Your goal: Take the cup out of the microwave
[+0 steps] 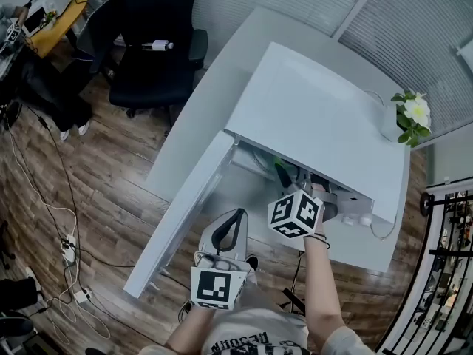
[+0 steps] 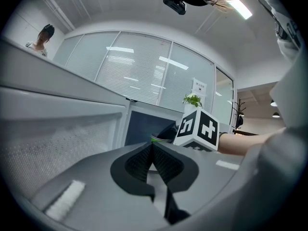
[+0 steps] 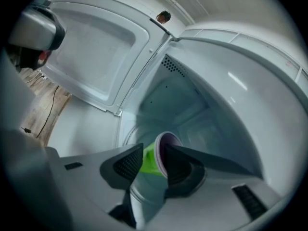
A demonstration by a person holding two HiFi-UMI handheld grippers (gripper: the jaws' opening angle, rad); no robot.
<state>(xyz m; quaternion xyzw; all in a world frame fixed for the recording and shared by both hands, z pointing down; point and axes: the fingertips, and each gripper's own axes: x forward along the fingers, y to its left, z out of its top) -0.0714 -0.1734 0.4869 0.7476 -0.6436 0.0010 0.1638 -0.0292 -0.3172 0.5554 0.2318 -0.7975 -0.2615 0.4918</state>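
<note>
A white microwave (image 1: 310,117) stands on a pale desk (image 1: 222,72) with its door (image 1: 185,205) swung open to the left. A green cup with a pale rim (image 3: 150,160) sits in the cavity, and a sliver of the cup (image 1: 279,166) shows from the head view. My right gripper (image 3: 155,153) reaches into the opening, open, with the cup between its jaws. One finger lies beside the green wall and the other overlaps the rim. Whether they touch I cannot tell. My left gripper (image 1: 230,217) hangs shut and empty in front of the door, left of the right one.
A potted plant (image 1: 410,117) stands on the desk to the right of the microwave. A black office chair (image 1: 155,43) is at the far side. Cables and a power strip (image 1: 66,242) lie on the wooden floor at the left.
</note>
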